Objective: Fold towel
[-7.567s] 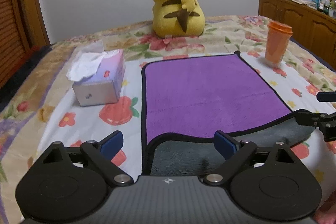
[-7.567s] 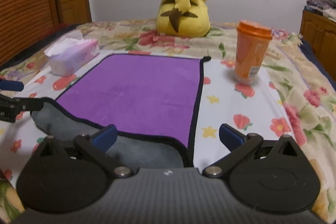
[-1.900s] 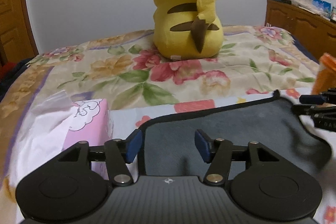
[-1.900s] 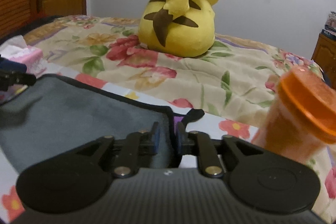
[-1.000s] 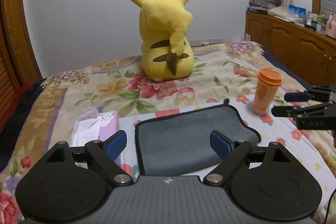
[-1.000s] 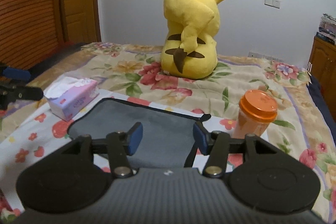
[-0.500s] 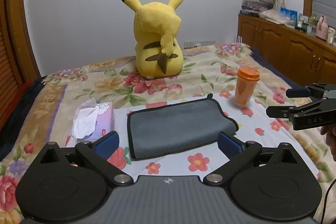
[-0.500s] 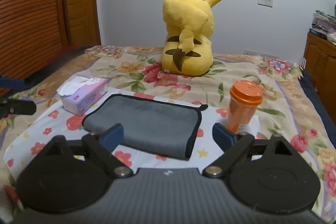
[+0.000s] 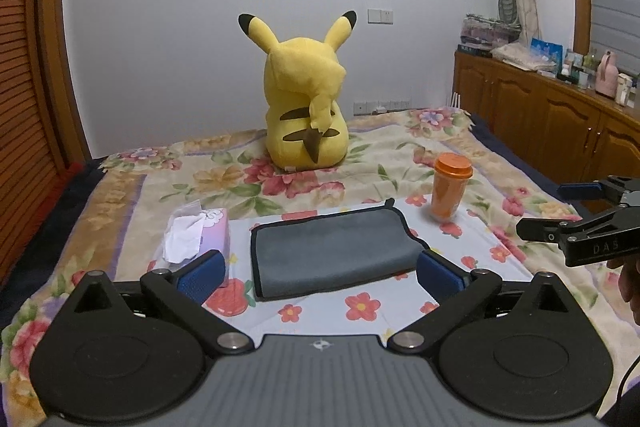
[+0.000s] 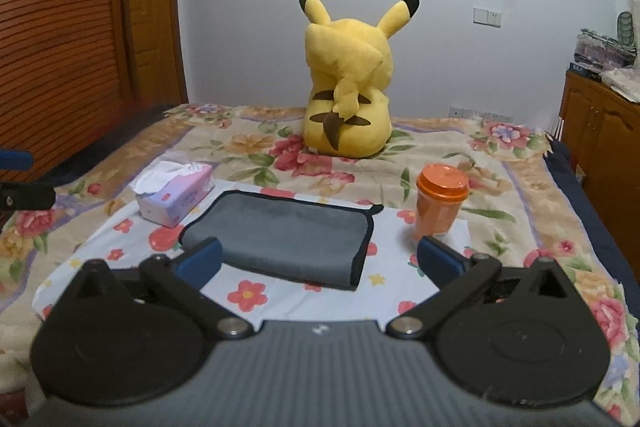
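The towel (image 9: 332, 251) lies folded in half on the flowered bed, grey side up with a black hem; it also shows in the right wrist view (image 10: 288, 239). My left gripper (image 9: 320, 273) is open and empty, held back and above the towel's near edge. My right gripper (image 10: 320, 257) is open and empty, also drawn back above the towel. The right gripper shows at the right edge of the left wrist view (image 9: 576, 211), and the left gripper shows at the left edge of the right wrist view (image 10: 16, 179).
A tissue box (image 9: 200, 239) sits left of the towel. An orange cup (image 9: 450, 193) stands at its right. A yellow Pikachu plush (image 9: 306, 107) sits behind. Wooden cabinets (image 9: 560, 123) line the right wall, a slatted wooden door (image 10: 60, 27) the left.
Both grippers let go of the folded towel, opened wide and pulled back and up. The towel now lies folded with grey side up, farther from both cameras.
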The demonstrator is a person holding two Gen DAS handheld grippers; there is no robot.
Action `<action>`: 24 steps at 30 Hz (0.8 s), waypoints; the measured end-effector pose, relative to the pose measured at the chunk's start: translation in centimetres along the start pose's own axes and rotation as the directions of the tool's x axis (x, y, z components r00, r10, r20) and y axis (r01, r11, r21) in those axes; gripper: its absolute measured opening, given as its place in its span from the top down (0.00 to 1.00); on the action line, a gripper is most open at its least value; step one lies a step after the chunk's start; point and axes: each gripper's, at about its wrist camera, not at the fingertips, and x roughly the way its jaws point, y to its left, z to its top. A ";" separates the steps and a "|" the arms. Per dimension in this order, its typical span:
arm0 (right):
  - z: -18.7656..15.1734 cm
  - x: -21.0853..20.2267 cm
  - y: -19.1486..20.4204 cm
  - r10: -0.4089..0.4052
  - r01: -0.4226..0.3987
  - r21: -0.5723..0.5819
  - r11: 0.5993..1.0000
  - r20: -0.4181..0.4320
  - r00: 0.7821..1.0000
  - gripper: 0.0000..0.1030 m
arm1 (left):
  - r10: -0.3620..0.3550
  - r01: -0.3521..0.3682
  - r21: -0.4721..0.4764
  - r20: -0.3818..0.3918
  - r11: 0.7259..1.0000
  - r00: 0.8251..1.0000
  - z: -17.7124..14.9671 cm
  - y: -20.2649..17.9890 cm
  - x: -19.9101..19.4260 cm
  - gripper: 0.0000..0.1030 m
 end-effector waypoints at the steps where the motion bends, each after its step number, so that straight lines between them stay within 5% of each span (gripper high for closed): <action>1: -0.1 -0.4 0.2 0.000 0.000 -0.001 1.000 0.003 1.000 0.00 | 0.003 -0.003 0.001 0.000 1.000 1.000 -0.1 -0.1 -0.3 0.00; 24: -5.1 -3.8 2.1 0.010 -0.010 0.033 0.999 -0.012 1.000 0.00 | -0.003 0.001 -0.038 -0.053 0.999 0.999 -5.8 -2.9 -1.7 0.00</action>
